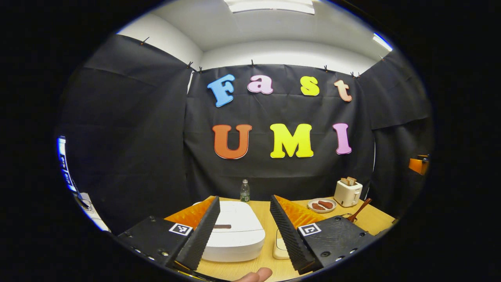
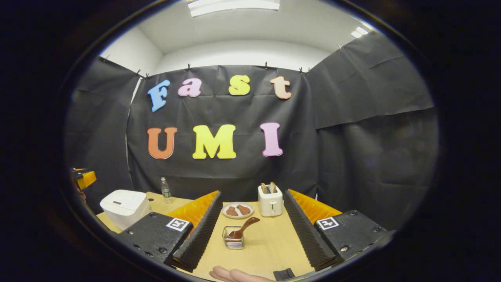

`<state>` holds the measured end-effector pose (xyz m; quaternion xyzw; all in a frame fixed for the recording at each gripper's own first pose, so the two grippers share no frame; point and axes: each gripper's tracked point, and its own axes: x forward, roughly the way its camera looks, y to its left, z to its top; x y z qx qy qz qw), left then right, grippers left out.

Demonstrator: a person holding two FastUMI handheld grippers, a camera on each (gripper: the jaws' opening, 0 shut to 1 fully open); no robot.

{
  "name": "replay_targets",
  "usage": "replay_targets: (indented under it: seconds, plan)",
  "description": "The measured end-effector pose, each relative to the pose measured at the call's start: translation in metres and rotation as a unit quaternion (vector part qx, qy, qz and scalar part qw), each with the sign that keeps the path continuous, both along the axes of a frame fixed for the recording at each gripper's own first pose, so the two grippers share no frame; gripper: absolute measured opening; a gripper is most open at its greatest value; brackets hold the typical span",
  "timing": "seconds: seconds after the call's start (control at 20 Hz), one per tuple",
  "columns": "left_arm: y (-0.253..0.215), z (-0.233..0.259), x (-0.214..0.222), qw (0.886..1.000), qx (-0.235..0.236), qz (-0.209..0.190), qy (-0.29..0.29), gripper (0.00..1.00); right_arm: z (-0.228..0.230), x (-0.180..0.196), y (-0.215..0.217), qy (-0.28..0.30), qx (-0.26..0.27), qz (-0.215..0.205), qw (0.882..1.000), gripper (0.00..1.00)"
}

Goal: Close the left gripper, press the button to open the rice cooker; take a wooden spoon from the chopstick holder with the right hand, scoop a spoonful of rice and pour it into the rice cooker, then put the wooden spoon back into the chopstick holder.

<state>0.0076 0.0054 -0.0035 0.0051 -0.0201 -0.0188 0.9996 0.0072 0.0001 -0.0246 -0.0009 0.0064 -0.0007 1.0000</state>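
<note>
Left gripper view, my left gripper [image 1: 243, 231]: jaws spread wide with nothing between them; the task wants them pressed together before the button, so that first step is not done.
Left gripper view, rice cooker [image 1: 236, 231]: white, lid down, on the wooden table [image 1: 270, 270], sitting near and framed between my fingers; I judge it unopened.
Left gripper view, wooden spoon [image 1: 360, 210]: handle sticks up at the right, past my right finger; its holder is mostly hidden there.
Left gripper view, far things: a bottle [image 1: 245, 191] behind the cooker, a plate [image 1: 321, 205] and a toaster [image 1: 348, 192] at far right.
Right gripper view, my right gripper [image 2: 252, 235]: jaws spread, holding nothing.
Right gripper view, chopstick holder [image 2: 233, 238]: a wire basket near, between my fingers, with the wooden spoon standing in it, tilted right; not yet taken.
Right gripper view, rice cooker: at far left, lid shut.
Right gripper view, rice: I cannot tell where it is.
Progress: by my reading nothing is finished; closing, pressing, taking the spoon, scooping, pouring and returning all remain.
</note>
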Motion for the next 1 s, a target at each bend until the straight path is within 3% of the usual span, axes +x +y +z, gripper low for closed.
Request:
replay_targets:
  seconds: [0.1,0.15,0.25,0.45,0.55,0.7,0.9,0.95,1.0]
  plan:
    - [-0.003,0.001,0.003,1.000,0.013,-0.003,-0.002,0.82,-0.003,0.001,0.001,0.002,0.003,0.002,1.000,0.99]
    - [-0.007,-0.003,0.004,1.000,0.016,-0.011,0.003,0.65,-0.006,0.001,0.001,0.004,0.006,0.003,1.000,0.99]
    - [-0.008,-0.008,0.006,0.999,0.027,-0.011,0.014,0.52,-0.009,0.002,0.001,0.005,0.008,0.005,1.000,0.99]
    - [0.005,-0.013,0.008,0.997,0.064,0.025,0.022,0.52,-0.015,0.007,-0.004,0.003,-0.004,-0.002,1.000,1.00]
    - [-0.002,-0.018,0.011,0.997,0.069,0.015,0.031,0.52,-0.015,0.007,-0.004,0.004,0.002,-0.001,1.000,0.99]
    - [-0.002,-0.024,0.016,0.997,0.054,0.007,0.050,0.05,-0.015,0.005,-0.001,-0.002,0.007,0.014,1.000,1.00]
    - [0.003,-0.029,0.029,0.997,0.051,0.007,0.062,0.08,-0.016,0.008,-0.007,-0.004,0.004,0.009,1.000,0.99]
    - [0.006,-0.025,0.013,0.997,0.042,0.021,0.064,0.08,-0.017,0.008,-0.006,-0.002,0.002,0.009,1.000,1.00]
    - [0.013,-0.028,0.035,0.997,0.030,0.021,0.069,0.00,-0.017,0.008,-0.006,-0.001,0.000,0.010,1.000,1.00]
